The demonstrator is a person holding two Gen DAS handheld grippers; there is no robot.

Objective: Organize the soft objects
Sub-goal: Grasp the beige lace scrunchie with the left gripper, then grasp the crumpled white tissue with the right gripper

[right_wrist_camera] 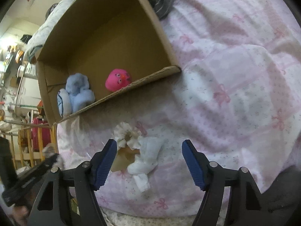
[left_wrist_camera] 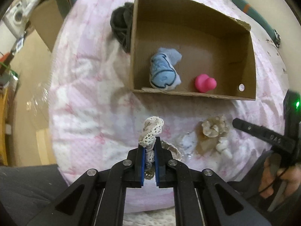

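Note:
My left gripper (left_wrist_camera: 149,143) is shut on a cream lace-trimmed cloth (left_wrist_camera: 151,130), held just above the pink bedspread in front of the cardboard box (left_wrist_camera: 193,94). The box holds a light blue plush (left_wrist_camera: 163,71) and a pink toy (left_wrist_camera: 205,82); both also show in the right wrist view, the plush (right_wrist_camera: 77,94) left of the pink toy (right_wrist_camera: 117,80). A beige-and-white frilly soft item (left_wrist_camera: 214,135) lies to the right of the lace cloth. My right gripper (right_wrist_camera: 149,151) is open, its fingers on either side of that frilly item (right_wrist_camera: 139,150).
A dark grey garment (left_wrist_camera: 121,26) lies against the box's far left wall and shows in the right wrist view (right_wrist_camera: 160,0). The pink patterned bedspread (right_wrist_camera: 235,94) covers the surface. Cluttered room furniture (right_wrist_camera: 22,113) stands beyond the bed's edge.

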